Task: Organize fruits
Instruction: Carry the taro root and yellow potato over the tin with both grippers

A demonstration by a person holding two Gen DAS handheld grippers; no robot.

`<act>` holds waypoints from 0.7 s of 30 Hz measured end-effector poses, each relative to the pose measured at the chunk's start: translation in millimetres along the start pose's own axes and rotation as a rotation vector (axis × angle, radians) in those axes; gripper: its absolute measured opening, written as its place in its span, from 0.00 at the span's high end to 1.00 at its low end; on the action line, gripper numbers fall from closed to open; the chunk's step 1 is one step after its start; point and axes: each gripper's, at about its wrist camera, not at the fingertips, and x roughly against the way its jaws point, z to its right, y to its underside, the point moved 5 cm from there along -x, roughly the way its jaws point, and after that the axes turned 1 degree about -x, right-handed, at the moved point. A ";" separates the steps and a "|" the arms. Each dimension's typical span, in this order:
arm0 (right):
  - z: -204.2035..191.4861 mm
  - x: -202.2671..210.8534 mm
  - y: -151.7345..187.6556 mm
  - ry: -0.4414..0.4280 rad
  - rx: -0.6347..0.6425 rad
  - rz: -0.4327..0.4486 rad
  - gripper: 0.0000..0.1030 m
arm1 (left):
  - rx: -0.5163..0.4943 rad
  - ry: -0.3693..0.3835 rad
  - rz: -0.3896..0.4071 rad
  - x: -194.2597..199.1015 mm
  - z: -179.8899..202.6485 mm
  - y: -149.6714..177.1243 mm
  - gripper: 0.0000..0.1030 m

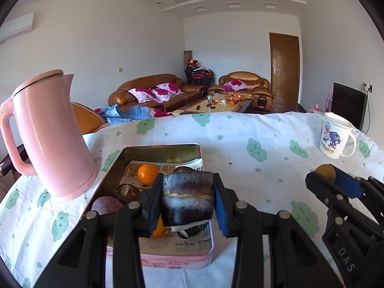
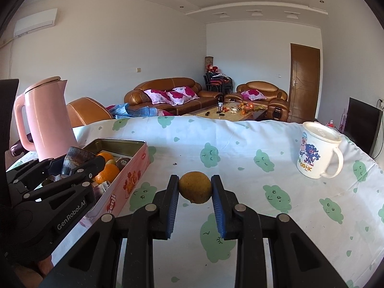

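Looking along the left tongs (image 1: 188, 200), the left wrist view shows their blue pads clamped on a dark, blackened chunk (image 1: 188, 198) (what fruit it is, I cannot tell), held over the pink tin (image 1: 168, 255) at lower centre. Inside the tin lie an orange (image 1: 148, 173), a purple fruit (image 1: 106, 205) and a brown husked one (image 1: 126, 192) on printed paper. A pink kettle (image 1: 51, 139) stands at the left and a mug (image 1: 336, 135) at the upper right. The right tongs (image 1: 330, 176) enter at the right edge, a brownish fruit (image 1: 325, 173) at their tip.

The right wrist view alone shows that grip head on: the right tongs (image 2: 195, 190) are closed on the round brownish fruit (image 2: 195, 187), pads pressing both sides, above the cloth (image 2: 240, 144) at centre. The tin (image 2: 129, 180) sits at the left, seen from its side, with the left tongs (image 2: 79, 162) over it and the kettle (image 2: 46, 117) behind.
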 end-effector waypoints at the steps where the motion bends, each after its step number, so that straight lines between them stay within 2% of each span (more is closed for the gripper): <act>1: -2.0 0.8 0.5 -0.003 0.000 -0.001 0.72 | 0.004 -0.002 0.000 0.1 -2.4 0.1 0.62; 12: -17.1 1.1 2.8 -0.016 -0.003 -0.012 0.72 | 0.024 -0.011 0.009 2.4 -21.0 -1.5 0.62; 21: -38.1 -0.3 -3.2 -0.067 -0.024 -0.008 0.72 | 0.043 -0.037 0.008 -2.3 -46.3 -3.6 0.62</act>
